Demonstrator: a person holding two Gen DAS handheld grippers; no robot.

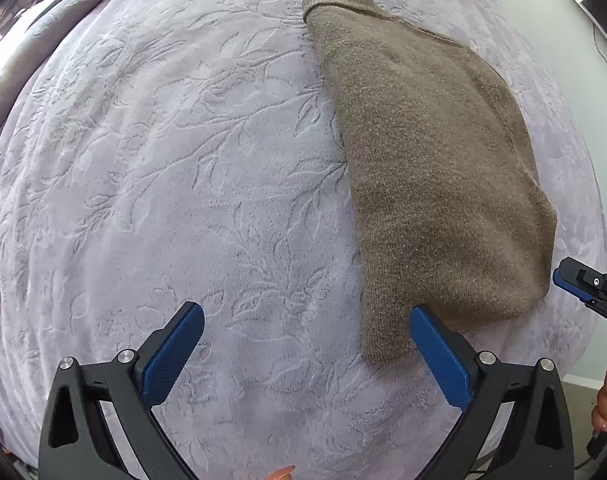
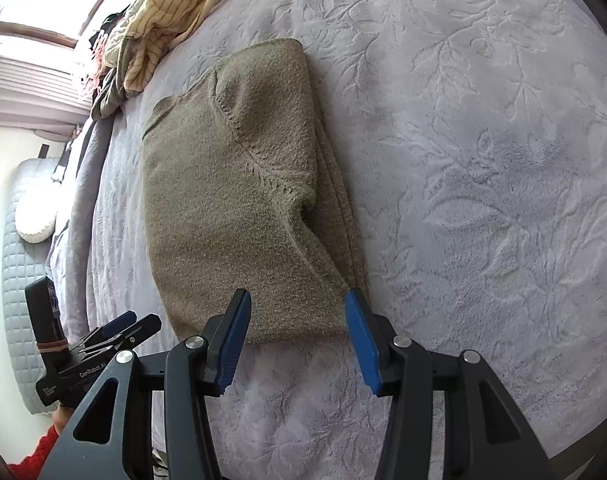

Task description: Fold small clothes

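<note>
Two claws, left claw [image 1: 305,340] and right claw [image 2: 297,328], are held open and empty over a folded brown sweater [image 1: 431,168], laid flat near the bed [image 1: 143,160] edge for folding.

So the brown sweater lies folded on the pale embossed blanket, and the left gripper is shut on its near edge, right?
Not quite. The left gripper is open, its jaws spread wide and clamping nothing, as the left wrist view shows. The brown sweater does lie folded on the pale embossed blanket.
</note>
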